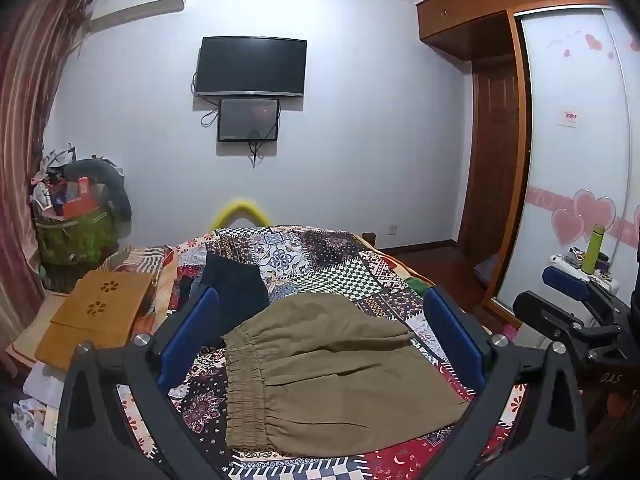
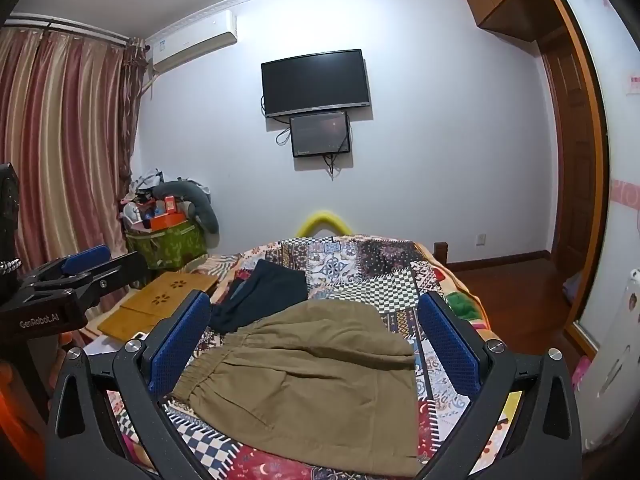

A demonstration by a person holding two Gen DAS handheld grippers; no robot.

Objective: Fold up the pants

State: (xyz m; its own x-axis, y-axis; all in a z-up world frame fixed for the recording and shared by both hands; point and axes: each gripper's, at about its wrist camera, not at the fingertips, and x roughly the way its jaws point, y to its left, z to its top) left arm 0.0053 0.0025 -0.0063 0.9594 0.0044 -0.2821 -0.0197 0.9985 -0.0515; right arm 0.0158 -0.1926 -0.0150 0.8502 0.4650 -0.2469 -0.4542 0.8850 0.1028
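Nearest the lens in both wrist views: two black gripper arms tipped with blue textured pads, spread wide apart, nothing pinched between them. Left gripper (image 1: 320,316) hovering above the bed, tilted slightly downward; right gripper (image 2: 316,328) likewise, jaws fully apart and empty. Seen from the left wrist, the right gripper sitting off to the right edge; seen from the right wrist, the left gripper (image 2: 86,260) at the left edge, black body with blue pads.

Between and below the pads: olive-brown cotton pants (image 1: 324,372) with a gathered elastic waistband, already folded into a compact rectangle, lying flat on a colourful patchwork quilt (image 1: 332,256) covering the bed. Waistband facing left, folded edge toward the right. No pad touching the fabric.

Just beyond the pants, toward the far left: a dark navy garment (image 1: 236,284), crumpled, resting on the quilt and touching the pants' upper left corner. Left of the bed: a light wooden folding tray (image 1: 100,312) with flower-shaped cutouts.

Farther back: a white wall bearing a black flat-screen television (image 1: 251,66), switched off, with a smaller dark monitor (image 1: 248,119) hanging directly beneath it. A white air conditioner (image 1: 136,2) high on the left, striped pink curtains (image 2: 60,140) beside it, a wooden wardrobe (image 1: 496,128) on the right.
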